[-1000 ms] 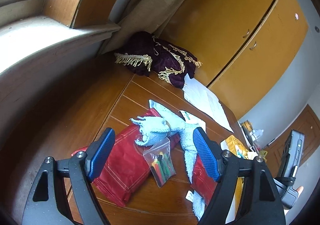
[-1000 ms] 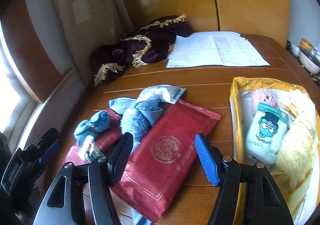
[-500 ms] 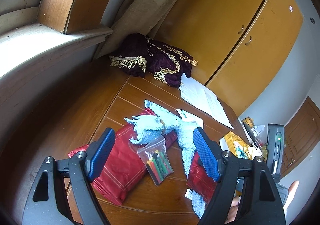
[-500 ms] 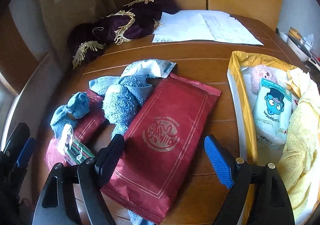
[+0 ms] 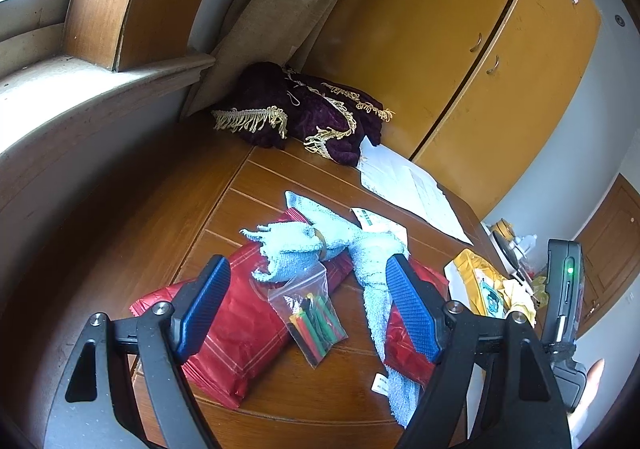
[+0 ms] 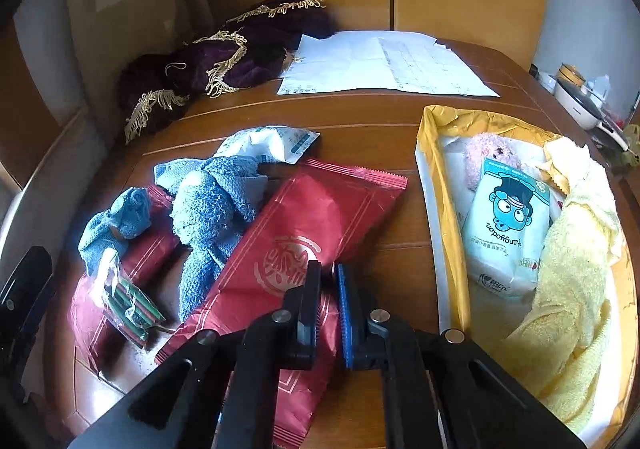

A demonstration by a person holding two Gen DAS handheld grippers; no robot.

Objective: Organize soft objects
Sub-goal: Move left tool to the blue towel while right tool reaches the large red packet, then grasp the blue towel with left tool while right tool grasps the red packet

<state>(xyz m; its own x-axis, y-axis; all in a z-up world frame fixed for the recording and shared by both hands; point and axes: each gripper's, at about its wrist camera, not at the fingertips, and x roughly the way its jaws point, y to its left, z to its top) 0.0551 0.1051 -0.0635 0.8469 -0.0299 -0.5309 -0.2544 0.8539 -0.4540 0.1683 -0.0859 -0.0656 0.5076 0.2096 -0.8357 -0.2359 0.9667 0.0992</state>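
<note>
Right tongs (image 6: 329,289) clenched on red packet (image 6: 304,233); left tongs (image 5: 308,309) released, empty.
Packet lies on table (image 6: 360,109), its near edge pinched between right jaws; blue towel (image 6: 216,205) just left, yellow bag (image 6: 440,177) right.

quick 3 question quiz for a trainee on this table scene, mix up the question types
1. True or false: the right gripper is shut on the large red foil packet with the round emblem.
2. Multiple choice: what lies inside the yellow-lined open bag? A) the clear zip bag of coloured sticks B) the white tissue pack with a blue cartoon face and a pale yellow towel C) the white paper sheets
3. Fill in: the left gripper is ____ , holding nothing.

Key: 1 true; 2 B; 3 open.
</note>
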